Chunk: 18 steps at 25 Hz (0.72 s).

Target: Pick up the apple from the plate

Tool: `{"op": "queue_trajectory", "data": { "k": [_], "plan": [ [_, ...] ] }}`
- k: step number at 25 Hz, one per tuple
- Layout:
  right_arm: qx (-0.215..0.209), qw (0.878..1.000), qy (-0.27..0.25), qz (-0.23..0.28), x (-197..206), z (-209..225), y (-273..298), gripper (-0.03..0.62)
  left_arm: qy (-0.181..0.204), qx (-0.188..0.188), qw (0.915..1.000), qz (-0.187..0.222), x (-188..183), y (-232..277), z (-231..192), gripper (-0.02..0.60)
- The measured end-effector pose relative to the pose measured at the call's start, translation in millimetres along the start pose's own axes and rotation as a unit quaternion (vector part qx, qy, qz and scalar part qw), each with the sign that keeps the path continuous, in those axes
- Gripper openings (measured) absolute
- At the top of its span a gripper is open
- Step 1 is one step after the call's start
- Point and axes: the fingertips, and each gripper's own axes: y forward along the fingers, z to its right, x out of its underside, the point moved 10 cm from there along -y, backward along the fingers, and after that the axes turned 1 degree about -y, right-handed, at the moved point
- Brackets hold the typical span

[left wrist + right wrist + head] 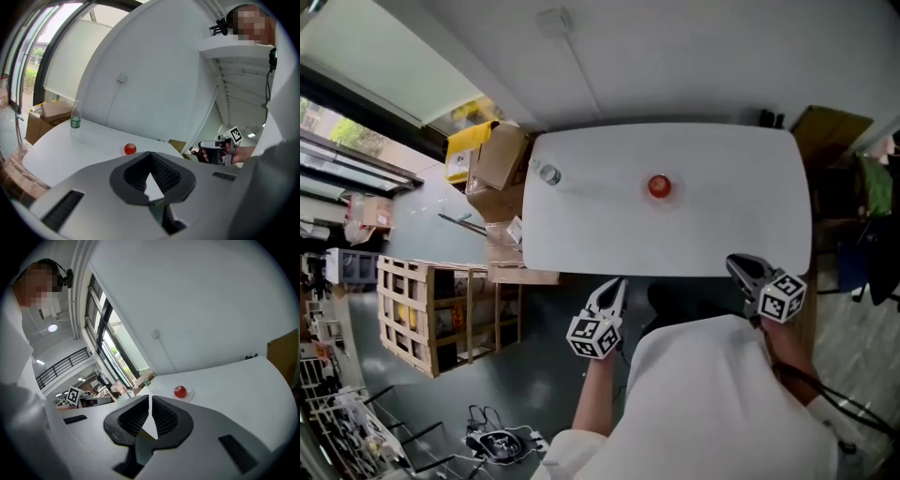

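A red apple (659, 186) sits on a small clear plate (659, 198) in the middle of the white table (731, 216). It shows small in the left gripper view (130, 149) and in the right gripper view (180, 391), where the plate's rim (190, 395) is visible. My left gripper (614, 287) hovers at the table's near edge, shut and empty. My right gripper (737, 263), over the near right edge, has its jaws together with nothing between them. Both are well short of the apple.
A clear water bottle (548, 174) stands at the table's left end. Cardboard boxes (499, 161) and a wooden crate (441, 314) sit on the floor to the left. A brown board (830, 131) leans beyond the table's far right corner.
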Motion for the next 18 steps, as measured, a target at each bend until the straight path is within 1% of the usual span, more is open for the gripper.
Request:
{"op": "queue_trajectory", "data": {
  "k": [5,8,13,18],
  "plan": [
    [0.032,0.999,0.013,0.018,5,-16,8,0.044,0.028,0.047,0.9982,-0.024,-12,17,-17,0.002],
    [0.043,0.999,0.017,0.022,12,-25,16,0.044,0.035,0.067,0.9967,-0.03,-15,22,-27,0.002],
    [0.064,0.997,0.022,0.028,10,-33,15,0.044,0.039,0.086,0.9949,-0.037,-23,35,-37,0.002],
    [0.075,0.997,0.026,0.024,9,-31,13,0.044,0.041,0.096,0.9939,-0.037,-30,49,-39,0.002]
  ]
}}
